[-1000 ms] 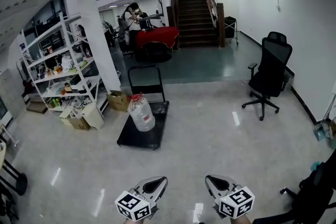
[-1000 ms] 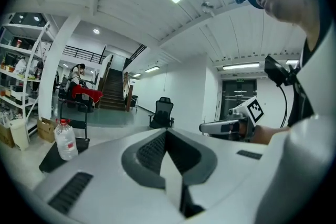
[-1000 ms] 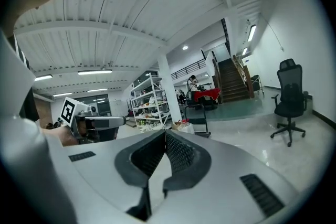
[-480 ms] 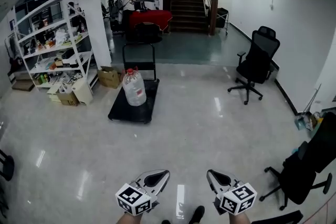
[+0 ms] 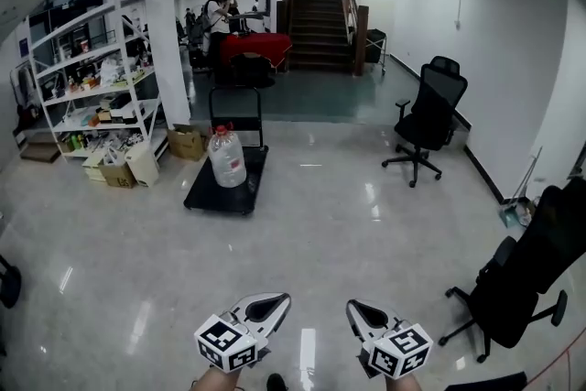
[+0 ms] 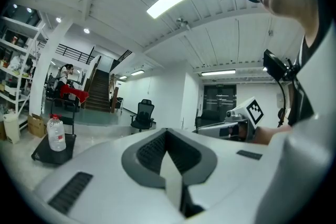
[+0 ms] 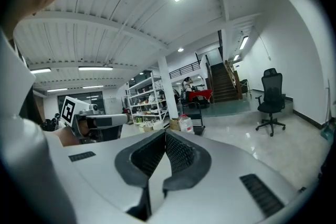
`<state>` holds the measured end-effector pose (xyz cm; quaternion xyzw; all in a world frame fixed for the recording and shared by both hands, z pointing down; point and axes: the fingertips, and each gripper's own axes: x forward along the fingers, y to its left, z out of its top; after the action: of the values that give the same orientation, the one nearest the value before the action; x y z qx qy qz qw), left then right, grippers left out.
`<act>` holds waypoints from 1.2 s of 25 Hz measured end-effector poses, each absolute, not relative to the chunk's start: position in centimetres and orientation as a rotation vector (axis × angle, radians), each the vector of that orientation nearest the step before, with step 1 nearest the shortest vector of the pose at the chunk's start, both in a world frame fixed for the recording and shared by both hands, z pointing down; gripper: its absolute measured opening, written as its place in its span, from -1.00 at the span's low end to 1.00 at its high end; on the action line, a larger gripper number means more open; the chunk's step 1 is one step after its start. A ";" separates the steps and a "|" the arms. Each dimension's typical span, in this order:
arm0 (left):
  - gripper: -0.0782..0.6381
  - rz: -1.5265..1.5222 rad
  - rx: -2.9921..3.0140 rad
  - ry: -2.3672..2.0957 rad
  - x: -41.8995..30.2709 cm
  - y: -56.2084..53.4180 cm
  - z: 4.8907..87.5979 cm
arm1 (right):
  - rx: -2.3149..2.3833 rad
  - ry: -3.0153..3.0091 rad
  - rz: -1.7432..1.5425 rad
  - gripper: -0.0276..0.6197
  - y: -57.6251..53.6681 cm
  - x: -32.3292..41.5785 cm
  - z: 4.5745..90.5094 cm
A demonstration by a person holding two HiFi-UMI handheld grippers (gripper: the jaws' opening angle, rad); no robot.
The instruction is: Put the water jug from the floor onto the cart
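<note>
The clear water jug [image 5: 226, 158] with a red cap stands upright on the black flat cart [image 5: 222, 193], far ahead at the left of the head view. It shows small in the left gripper view as the jug [image 6: 55, 134] on the cart [image 6: 43, 154], and in the right gripper view as the jug [image 7: 185, 123]. My left gripper [image 5: 278, 298] and right gripper [image 5: 352, 308] are side by side at the bottom edge, far from the cart. Both are shut with nothing in them. The left gripper [image 6: 167, 131] and right gripper [image 7: 165, 134] show their jaws meeting.
A black office chair [image 5: 424, 120] stands to the right, and another chair [image 5: 519, 281] is close at the lower right. A white pillar [image 5: 162, 23], shelves [image 5: 87, 96] and cardboard boxes [image 5: 188, 142] line the left. Stairs [image 5: 317, 14] and a person [image 5: 219, 16] at a red table are behind the cart.
The cart and jug have shrunk and slid up and left in the head view as the view backs away. A second chair has come in at the lower right. Both grippers stay shut.
</note>
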<state>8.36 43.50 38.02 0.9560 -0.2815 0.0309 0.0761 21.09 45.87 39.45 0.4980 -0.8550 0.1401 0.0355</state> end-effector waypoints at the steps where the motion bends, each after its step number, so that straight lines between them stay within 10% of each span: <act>1: -0.78 0.093 2.865 -0.845 9.0 45.3 38.0 | 1.510 -2.638 0.427 -0.91 47.7 21.3 39.6; 15: -0.78 0.240 2.857 -0.835 13.4 65.7 38.3 | 1.476 -2.672 0.502 -0.91 65.4 25.8 40.8; 30: -0.78 0.186 2.775 -0.811 -3.0 82.8 44.2 | 1.588 -2.519 0.556 -0.91 83.7 13.7 44.9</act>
<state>-2.96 82.79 44.16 0.9507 -0.2779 0.0636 0.1218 13.74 83.67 44.92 0.5234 -0.8303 0.1831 0.0560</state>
